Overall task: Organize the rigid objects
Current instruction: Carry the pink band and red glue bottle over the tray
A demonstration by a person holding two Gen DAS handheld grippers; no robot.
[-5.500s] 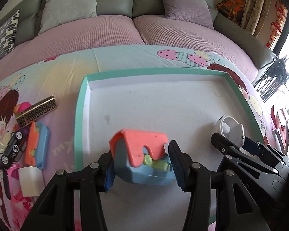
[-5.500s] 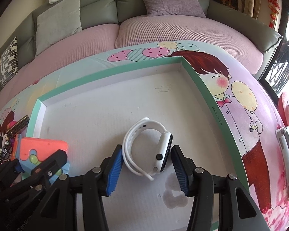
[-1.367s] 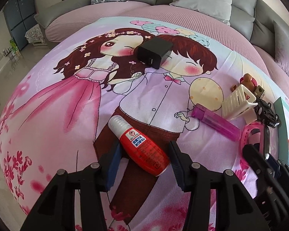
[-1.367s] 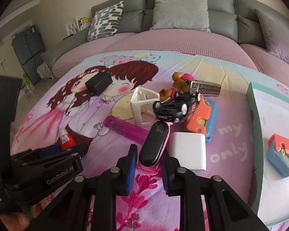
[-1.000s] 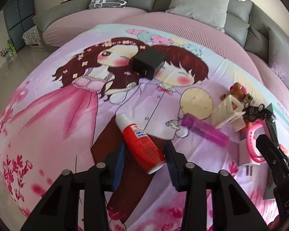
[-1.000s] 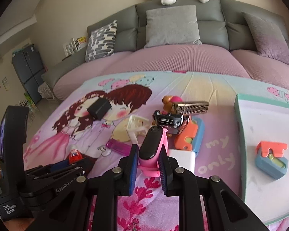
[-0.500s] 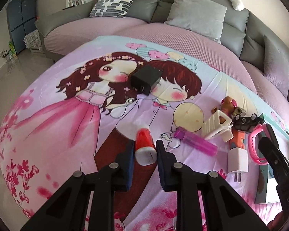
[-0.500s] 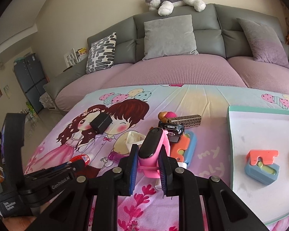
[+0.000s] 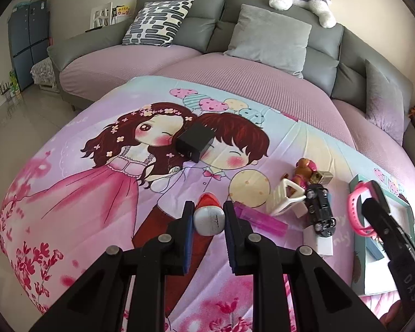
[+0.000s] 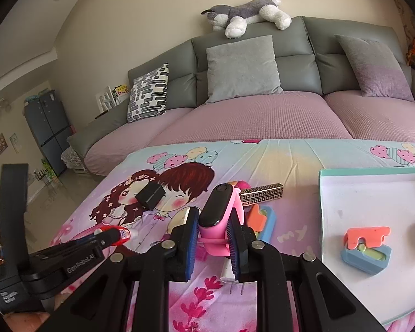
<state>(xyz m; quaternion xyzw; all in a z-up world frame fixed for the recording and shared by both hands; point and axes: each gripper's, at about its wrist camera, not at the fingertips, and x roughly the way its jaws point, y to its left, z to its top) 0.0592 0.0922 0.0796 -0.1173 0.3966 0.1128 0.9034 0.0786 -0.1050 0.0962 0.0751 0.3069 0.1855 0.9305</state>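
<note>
The red bottle point(image 9: 209, 215) sits end-on between the pads of the left gripper point(image 9: 209, 222), lifted above the cartoon bedspread point(image 9: 96, 193); the right gripper point(image 10: 213, 232) is clamped on a pink wristband point(image 10: 220, 218), also raised. The green-rimmed tray point(image 10: 321, 193), holding an orange-and-blue toy point(image 10: 366, 249), lies off to the right. The bottle is round and smooth, so it could slip or swivel during the carry, and the wristband's loose strap might snag the toy car point(image 9: 321, 210).
</note>
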